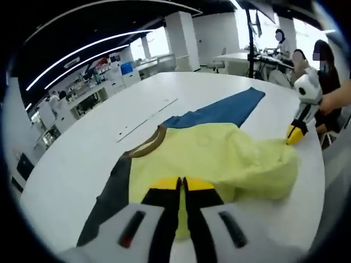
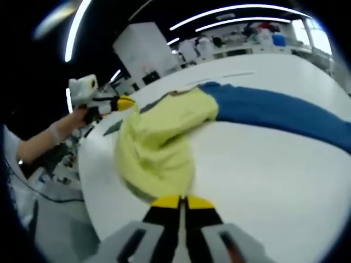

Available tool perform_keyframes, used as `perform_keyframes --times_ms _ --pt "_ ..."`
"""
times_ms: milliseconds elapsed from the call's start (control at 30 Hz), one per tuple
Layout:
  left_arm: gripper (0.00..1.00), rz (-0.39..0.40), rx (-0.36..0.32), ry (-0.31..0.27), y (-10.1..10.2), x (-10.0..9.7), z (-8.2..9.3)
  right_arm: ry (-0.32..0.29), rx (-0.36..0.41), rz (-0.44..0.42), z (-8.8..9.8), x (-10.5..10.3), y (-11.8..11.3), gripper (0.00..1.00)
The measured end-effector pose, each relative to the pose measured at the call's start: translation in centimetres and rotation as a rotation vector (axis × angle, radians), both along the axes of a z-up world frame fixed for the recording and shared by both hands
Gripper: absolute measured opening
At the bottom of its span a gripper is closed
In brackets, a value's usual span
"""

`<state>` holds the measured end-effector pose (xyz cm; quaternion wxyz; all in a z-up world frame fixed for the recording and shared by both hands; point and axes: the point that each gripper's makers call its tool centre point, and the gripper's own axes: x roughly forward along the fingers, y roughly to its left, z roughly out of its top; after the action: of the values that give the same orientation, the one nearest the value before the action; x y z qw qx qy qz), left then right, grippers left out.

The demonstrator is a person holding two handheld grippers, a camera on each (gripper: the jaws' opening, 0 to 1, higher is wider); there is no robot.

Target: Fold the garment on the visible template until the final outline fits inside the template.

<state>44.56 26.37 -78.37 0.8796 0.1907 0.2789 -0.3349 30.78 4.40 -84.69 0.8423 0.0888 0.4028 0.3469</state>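
A yellow garment (image 1: 219,156) with a brown collar (image 1: 151,141), a dark grey sleeve (image 1: 109,200) and a blue sleeve (image 1: 225,109) lies bunched on the white table (image 1: 82,159). My left gripper (image 1: 181,183) is shut on the yellow cloth at its near edge. In the left gripper view the right gripper (image 1: 295,134) comes in from the right and pinches the cloth's far corner. In the right gripper view the garment (image 2: 159,142) hangs in folds from my right gripper (image 2: 182,203), which is shut on its hem. The left gripper (image 2: 122,103) holds the far side, and the blue sleeve (image 2: 279,112) trails right.
Thin template lines (image 1: 147,119) are marked on the table to the left of the collar. A hand (image 2: 60,131) holds the left gripper. People sit at desks (image 1: 258,55) behind. The table's rounded edge (image 2: 93,192) runs close to the garment.
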Motion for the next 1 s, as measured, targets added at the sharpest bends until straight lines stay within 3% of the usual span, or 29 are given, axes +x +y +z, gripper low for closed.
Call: perform_keyframes --times_ms 167,433,600,900,1000 --pt "0.00 -0.014 0.011 0.068 0.0 0.5 -1.5 0.003 0.008 -0.003 0.0 -0.2 0.3 0.00" --pt "0.00 -0.037 0.027 0.076 0.2 0.1 -2.4 0.007 0.018 -0.018 0.0 -0.1 0.3 0.00" --pt "0.01 -0.036 -0.017 0.073 0.2 -0.3 -1.6 0.008 0.022 -0.023 0.0 -0.1 0.4 0.00" --pt "0.17 -0.036 -0.039 0.057 1.6 -0.5 -0.3 0.012 0.036 -0.035 0.0 -0.1 0.4 0.00" --pt "0.21 -0.040 -0.047 0.059 1.9 -1.4 0.3 0.014 0.040 -0.038 0.1 -0.3 0.5 0.00"
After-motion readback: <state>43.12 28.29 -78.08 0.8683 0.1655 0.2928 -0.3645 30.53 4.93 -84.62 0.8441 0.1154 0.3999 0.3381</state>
